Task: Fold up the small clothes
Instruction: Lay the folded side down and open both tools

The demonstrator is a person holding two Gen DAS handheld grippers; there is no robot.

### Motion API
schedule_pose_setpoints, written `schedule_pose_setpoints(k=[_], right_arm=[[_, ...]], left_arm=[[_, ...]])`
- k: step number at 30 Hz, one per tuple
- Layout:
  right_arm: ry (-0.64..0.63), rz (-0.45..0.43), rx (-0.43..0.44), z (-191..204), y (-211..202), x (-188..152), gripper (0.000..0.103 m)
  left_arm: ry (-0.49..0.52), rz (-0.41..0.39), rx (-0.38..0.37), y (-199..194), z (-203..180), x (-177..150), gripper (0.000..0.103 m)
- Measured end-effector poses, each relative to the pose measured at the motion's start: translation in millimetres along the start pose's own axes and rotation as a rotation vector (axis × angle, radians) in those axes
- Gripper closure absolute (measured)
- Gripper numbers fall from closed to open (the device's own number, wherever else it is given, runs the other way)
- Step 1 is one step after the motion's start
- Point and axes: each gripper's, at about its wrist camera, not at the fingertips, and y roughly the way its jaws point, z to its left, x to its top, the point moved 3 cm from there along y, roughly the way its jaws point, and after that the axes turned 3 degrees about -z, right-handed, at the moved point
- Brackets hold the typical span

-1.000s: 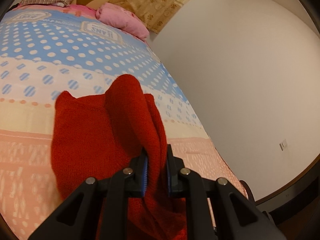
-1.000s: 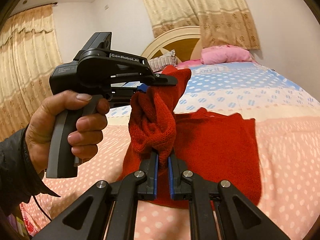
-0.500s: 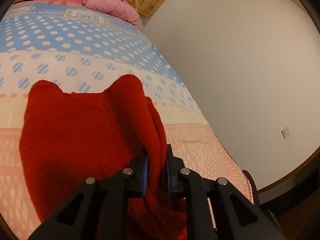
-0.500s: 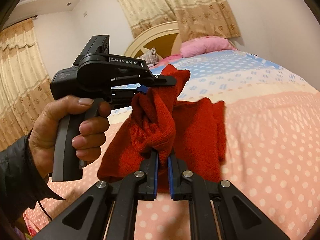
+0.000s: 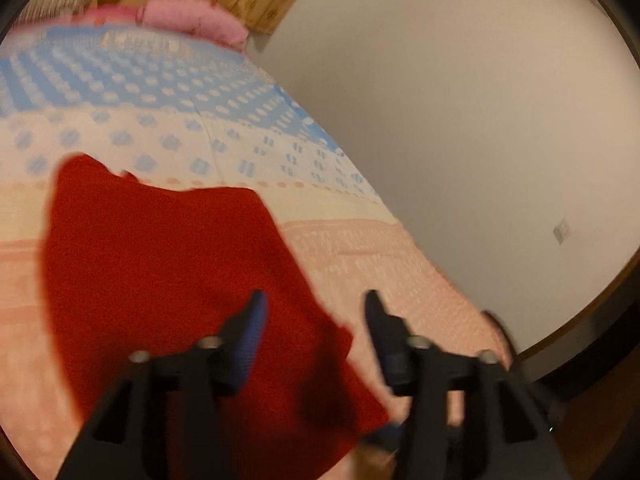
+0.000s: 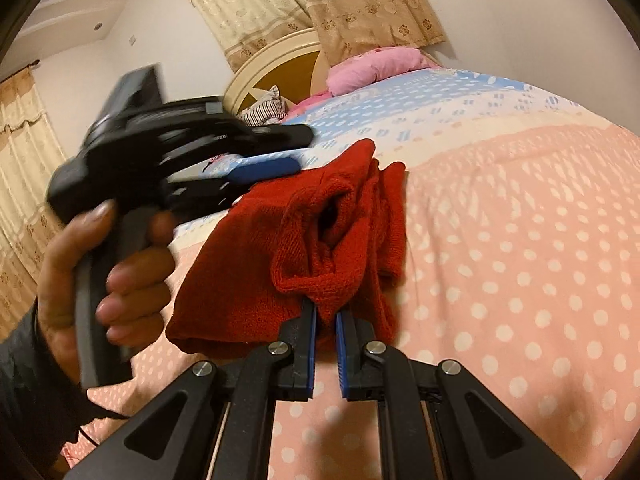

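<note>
Field notes, bedroom. The red knitted garment (image 6: 304,256) lay on the polka-dot bedspread (image 6: 520,240), bunched and partly doubled over. The right gripper (image 6: 326,344) had its jaws nearly closed, pinching a thick fold of the knit at its near edge; the cloth rose from that pinch and ran away from the jaws toward the headboard, so its long axis lay roughly along the line of the fingers. The left gripper (image 5: 312,336) had its jaws wide apart and held nothing; in the left wrist view the red knit (image 5: 168,280) sat below and to the left of them, one blue-padded finger over the fabric, the other over bare bedspread (image 5: 380,260). That view was blurred. In the right wrist view the left gripper (image 6: 276,152), held in the person's left hand (image 6: 100,276), hovered just above the far side of the garment, apart from it.

Judgement: the right side alone had hold, so the next lay-down or smoothing likely hinges on it.

Surface soft, pink with white dots nearby, blue and white bands further up. Pink pillow (image 6: 380,66), striped pillow (image 6: 264,110), arched cream headboard (image 6: 276,64), patterned beige curtains (image 6: 320,4), plain white wall (image 5: 460,120)
</note>
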Motion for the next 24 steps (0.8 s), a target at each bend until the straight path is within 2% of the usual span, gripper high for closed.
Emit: schedule_pose_setpoints(k=[1,2,3,4,5,6,9,12,15,17,18,19,24], right_arm=[[0.014,-0.007,0.005,-2.4,-2.6,0.0,0.094],[0.036,-0.021,0.004,-6.4,-6.8,0.2,0.09],[0.05,-0.03,-0.001,-8.5,-9.9,0.9,0.077],[0.059,-0.041,-0.01,-10.1,-12.6,2.1,0.069],[0.073,-0.061,-0.016,-12.6,-16.3,5.3,0.05],[0.083,-0.072,-0.015,-13.8,-18.4,7.9,0.042],[0.105,-0.078,-0.013,-14.9,-17.0,23.9,0.042],[0.085,-0.066,0.02,-5.0,-5.2,47.2,0.042],[0.076,0.006,0.057,4.0,23.3,71.6,0.042],[0.063,0.12,0.012,6.4,53.8,77.0,0.044],[0.063,0.156,0.005,5.7,64.2,75.4,0.076],[0.056,0.169,-0.02,4.4,69.7,72.4,0.093],[-0.019,0.111,-0.092,-2.3,44.4,49.1,0.093]], left_arm=[[0.023,-0.017,0.029,-8.8,3.1,-3.7,0.038],[0.047,-0.037,0.05,-19.3,6.7,-8.8,0.036],[0.072,-0.064,0.08,-31.9,11.4,-15.5,0.034],[0.089,-0.092,0.126,-44.0,17.9,-22.9,0.027],[0.101,-0.109,0.159,-50.8,23.8,-28.0,0.02],[0.113,-0.126,0.188,-57.6,29.4,-34.4,0.018],[0.116,-0.099,0.236,-57.6,45.2,-50.5,0.017],[0.119,-0.068,0.254,-48.1,49.8,-54.7,0.017],[0.141,-0.07,0.256,-44.4,45.2,-59.0,0.017],[0.15,-0.072,0.263,-43.1,41.2,-63.0,0.017],[0.158,-0.072,0.268,-42.5,39.9,-65.5,0.017],[0.161,-0.074,0.27,-41.5,39.2,-68.1,0.017],[0.159,-0.058,0.243,-44.5,40.7,-73.9,0.017]])
